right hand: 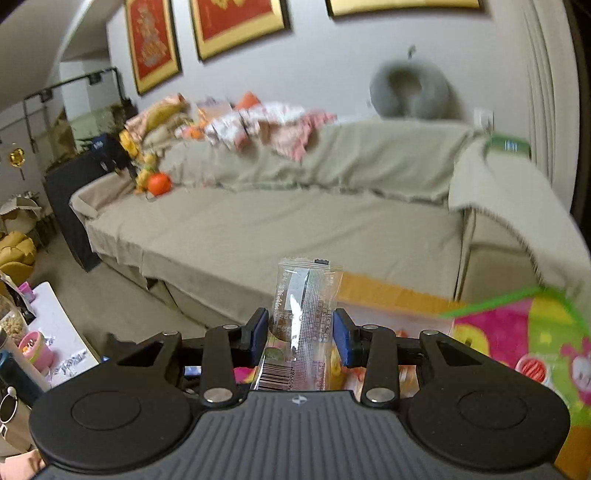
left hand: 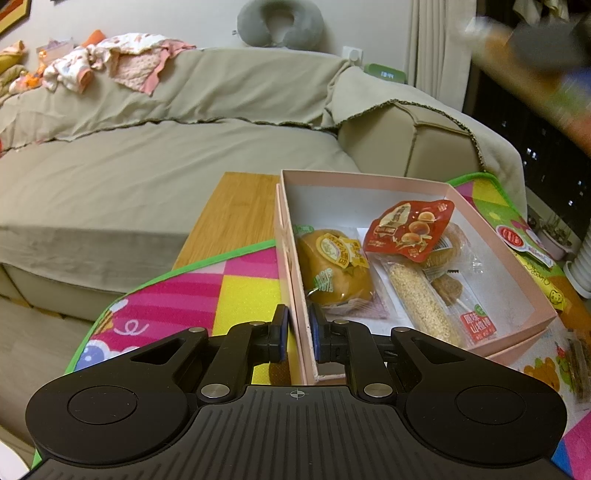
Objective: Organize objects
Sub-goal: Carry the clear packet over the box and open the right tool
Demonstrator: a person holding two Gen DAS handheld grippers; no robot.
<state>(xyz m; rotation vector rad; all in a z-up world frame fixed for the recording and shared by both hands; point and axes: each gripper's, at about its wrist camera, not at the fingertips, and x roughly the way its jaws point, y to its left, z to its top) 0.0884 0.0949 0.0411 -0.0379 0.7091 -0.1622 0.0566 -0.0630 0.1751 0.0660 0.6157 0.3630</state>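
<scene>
A pink cardboard box [left hand: 506, 251] stands on the colourful play mat [left hand: 207, 288]. Inside lie a round bun in wrap [left hand: 332, 269], a red snack pouch [left hand: 410, 229] and a sesame stick in clear wrap [left hand: 424, 306]. My left gripper [left hand: 300, 332] is shut on the box's near left wall, one pad on each side of it. In the right wrist view my right gripper [right hand: 301, 332] is shut on a clear-wrapped snack bar [right hand: 303, 314], which stands upright between the pads, held above the mat. A blurred part of the right tool crosses the left view's top right corner.
A beige sofa [left hand: 147, 177] with clothes [left hand: 110, 62] and a grey neck pillow [left hand: 280, 22] fills the background. A wooden tabletop [left hand: 236, 214] shows under the mat. More snack packets [left hand: 517, 240] lie on the mat right of the box. A white side table [right hand: 55, 332] with cups stands far left.
</scene>
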